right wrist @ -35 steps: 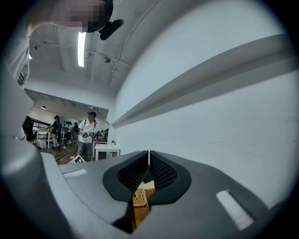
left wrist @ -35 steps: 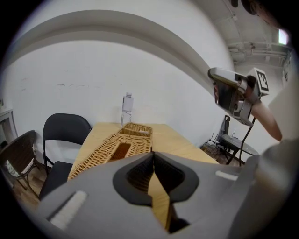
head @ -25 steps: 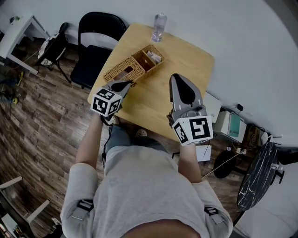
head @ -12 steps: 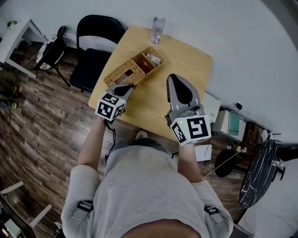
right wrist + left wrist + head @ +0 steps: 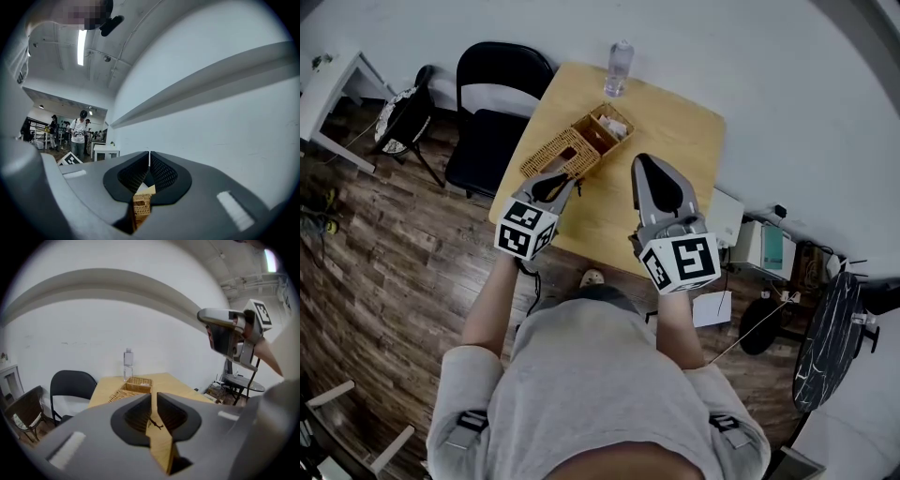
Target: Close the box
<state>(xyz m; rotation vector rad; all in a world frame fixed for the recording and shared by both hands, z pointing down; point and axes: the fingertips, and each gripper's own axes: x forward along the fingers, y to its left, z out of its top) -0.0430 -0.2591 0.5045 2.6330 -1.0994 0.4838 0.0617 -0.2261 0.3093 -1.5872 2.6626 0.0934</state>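
Note:
A wicker box (image 5: 584, 142) lies open on the wooden table (image 5: 680, 122). Its tray half (image 5: 610, 123) holds some items and its flat lid half (image 5: 553, 156) is folded out towards me. My left gripper (image 5: 569, 175) hovers at the near corner of the lid, its jaws opening to a narrow gap with nothing between them. From the left gripper view the box (image 5: 133, 386) lies ahead, beyond the left gripper (image 5: 153, 401). My right gripper (image 5: 639, 160) is held above the table to the right of the box, shut and empty. Below its jaws, in the right gripper view, the box (image 5: 140, 204) shows.
A water bottle (image 5: 619, 66) stands at the table's far edge behind the box. A black folding chair (image 5: 492, 103) stands left of the table. White devices (image 5: 750, 246) sit on the floor at the right. Several people stand far off in the right gripper view.
My left gripper has moved forward and slightly right, closer to the lid's near corner. The right gripper has barely shifted.

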